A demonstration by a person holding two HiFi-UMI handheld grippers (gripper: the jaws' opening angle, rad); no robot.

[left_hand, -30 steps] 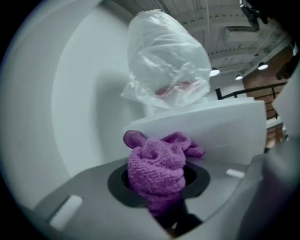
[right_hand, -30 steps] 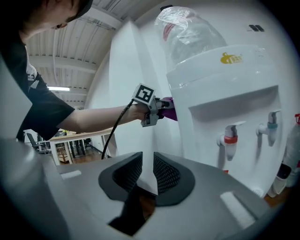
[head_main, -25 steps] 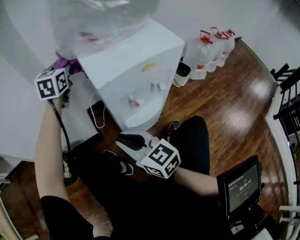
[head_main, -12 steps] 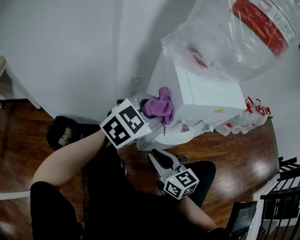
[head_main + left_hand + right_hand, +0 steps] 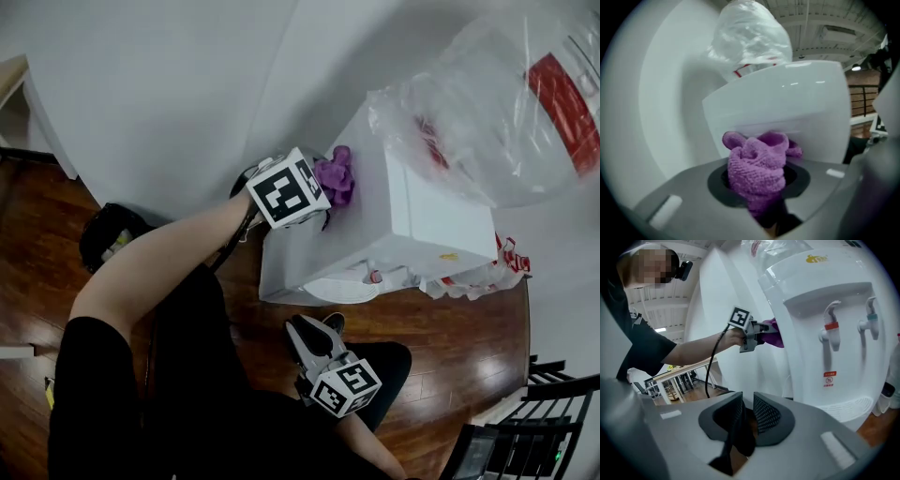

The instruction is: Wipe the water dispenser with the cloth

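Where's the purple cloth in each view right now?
Head view: purple cloth upper centre, at the water dispenser's side.
Left gripper view: cloth at centre, bunched between the jaws.
Right gripper view: cloth upper centre, small, in the left gripper.
Shared landmark: the white water dispenser.

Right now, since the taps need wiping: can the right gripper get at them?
Probably yes: the right gripper faces the taps with nothing between, but the cloth is in the left gripper.
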